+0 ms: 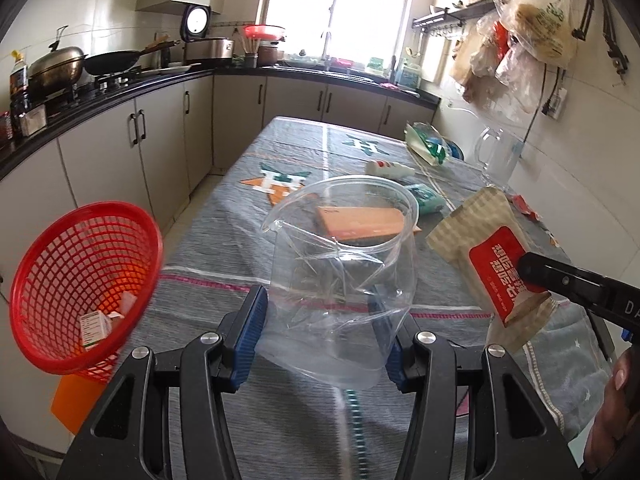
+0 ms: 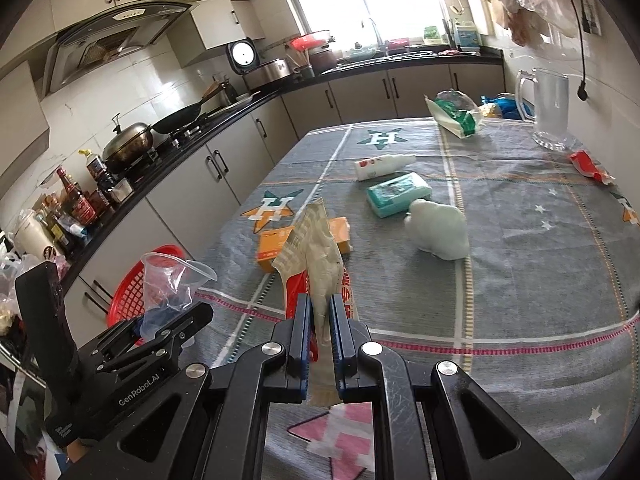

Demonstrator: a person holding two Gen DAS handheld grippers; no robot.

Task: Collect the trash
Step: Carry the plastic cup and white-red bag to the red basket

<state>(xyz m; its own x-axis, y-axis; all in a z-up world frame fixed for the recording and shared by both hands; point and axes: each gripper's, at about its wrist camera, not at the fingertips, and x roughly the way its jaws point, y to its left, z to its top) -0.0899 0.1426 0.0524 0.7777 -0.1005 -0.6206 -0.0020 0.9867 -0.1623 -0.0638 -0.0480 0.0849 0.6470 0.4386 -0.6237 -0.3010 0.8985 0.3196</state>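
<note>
My left gripper (image 1: 320, 312) is shut on a crumpled clear plastic cup (image 1: 340, 264) and holds it above the table's left part. The cup also shows in the right wrist view (image 2: 172, 284). A red mesh basket (image 1: 80, 288) stands to the left, off the table's edge, with small cartons inside. My right gripper (image 2: 320, 312) is shut on a beige and red snack wrapper (image 2: 316, 256) held above the table. The wrapper also shows in the left wrist view (image 1: 492, 260), to the right of the cup.
On the grey tablecloth (image 2: 520, 280) lie an orange box (image 2: 280, 244), a teal tissue pack (image 2: 396, 194), a white bottle (image 2: 380, 166), a white crumpled lump (image 2: 440, 232), a green-white bag (image 2: 456, 114), a red wrapper (image 2: 588, 164) and a glass pitcher (image 2: 548, 108). Kitchen counters run along the left.
</note>
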